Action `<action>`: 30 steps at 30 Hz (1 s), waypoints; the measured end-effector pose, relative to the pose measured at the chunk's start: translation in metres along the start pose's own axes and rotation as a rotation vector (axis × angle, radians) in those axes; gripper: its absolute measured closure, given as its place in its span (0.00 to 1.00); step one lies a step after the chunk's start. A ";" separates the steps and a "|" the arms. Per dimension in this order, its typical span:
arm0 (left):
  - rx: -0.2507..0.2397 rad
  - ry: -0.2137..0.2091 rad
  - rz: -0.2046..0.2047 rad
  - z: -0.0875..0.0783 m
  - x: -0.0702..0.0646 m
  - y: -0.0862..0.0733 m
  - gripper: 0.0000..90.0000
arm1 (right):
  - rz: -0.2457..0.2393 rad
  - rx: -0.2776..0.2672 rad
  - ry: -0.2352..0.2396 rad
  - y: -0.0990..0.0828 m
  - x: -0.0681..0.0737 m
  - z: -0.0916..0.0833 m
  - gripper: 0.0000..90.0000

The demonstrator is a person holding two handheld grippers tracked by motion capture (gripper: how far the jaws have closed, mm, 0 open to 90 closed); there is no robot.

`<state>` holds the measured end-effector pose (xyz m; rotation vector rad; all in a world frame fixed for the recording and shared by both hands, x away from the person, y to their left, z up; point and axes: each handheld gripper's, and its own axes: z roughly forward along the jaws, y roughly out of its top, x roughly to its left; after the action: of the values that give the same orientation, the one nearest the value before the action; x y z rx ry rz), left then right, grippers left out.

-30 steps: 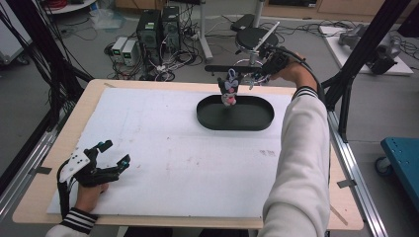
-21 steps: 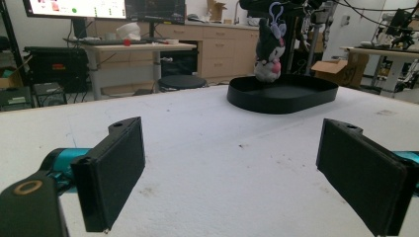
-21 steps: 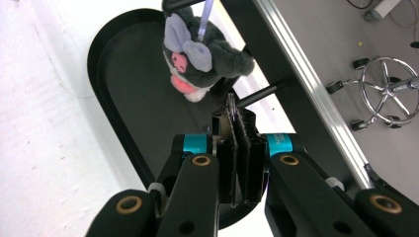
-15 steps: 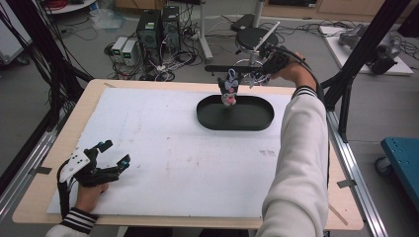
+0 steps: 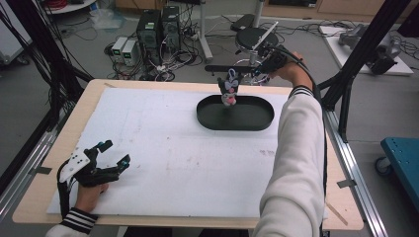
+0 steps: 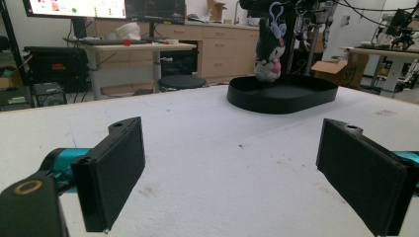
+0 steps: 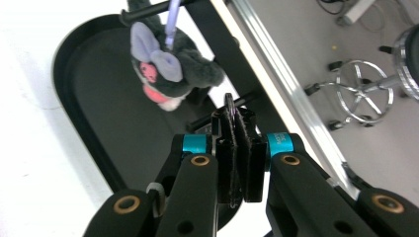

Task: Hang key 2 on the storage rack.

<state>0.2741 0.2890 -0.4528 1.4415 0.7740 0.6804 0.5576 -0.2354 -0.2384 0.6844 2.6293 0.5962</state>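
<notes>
Your right gripper [image 7: 237, 143] hung over the far edge of the table [image 5: 148, 85], jaws pressed together with nothing visibly between them. The plush toy [image 5: 229, 89] hung by its clip above the black oval tray [image 5: 247, 122]. Your left gripper [image 5: 114, 154] rested near the table's near left corner, jaws wide apart and empty.

A small plush toy [image 5: 229, 90] is seen hanging upright over the far-left part of a black oval tray [image 5: 257, 123], by a lilac clip loop at its top. The toy is dark grey, with lilac ears, a pale face and a pink patch at the front. In the left gripper view its lower end [image 6: 267, 74] is seen at the tray's [image 6: 296, 101] rim level; whether the tray floor is touched cannot be told. The tray is laid flat on the white table surface, near its far edge.
</notes>
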 end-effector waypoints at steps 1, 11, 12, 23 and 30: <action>0.000 0.000 0.000 0.000 0.000 0.000 0.13 | 0.007 -0.004 0.002 0.000 0.000 0.000 0.97; 0.002 -0.001 0.006 0.000 -0.001 0.000 0.13 | 0.018 -0.009 -0.038 -0.001 -0.003 -0.002 0.88; 0.001 0.000 0.006 0.000 -0.001 0.000 0.13 | 0.018 -0.010 -0.038 -0.001 -0.003 -0.002 0.88; 0.002 -0.001 0.007 0.000 0.000 0.000 0.13 | 0.022 -0.056 -0.083 -0.001 0.000 -0.011 0.63; 0.000 0.001 0.006 0.000 -0.001 0.000 0.13 | 0.116 -0.189 -0.123 -0.004 0.006 -0.022 0.09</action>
<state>0.2736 0.2887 -0.4529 1.4443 0.7704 0.6855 0.5414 -0.2416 -0.2231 0.7910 2.3952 0.7981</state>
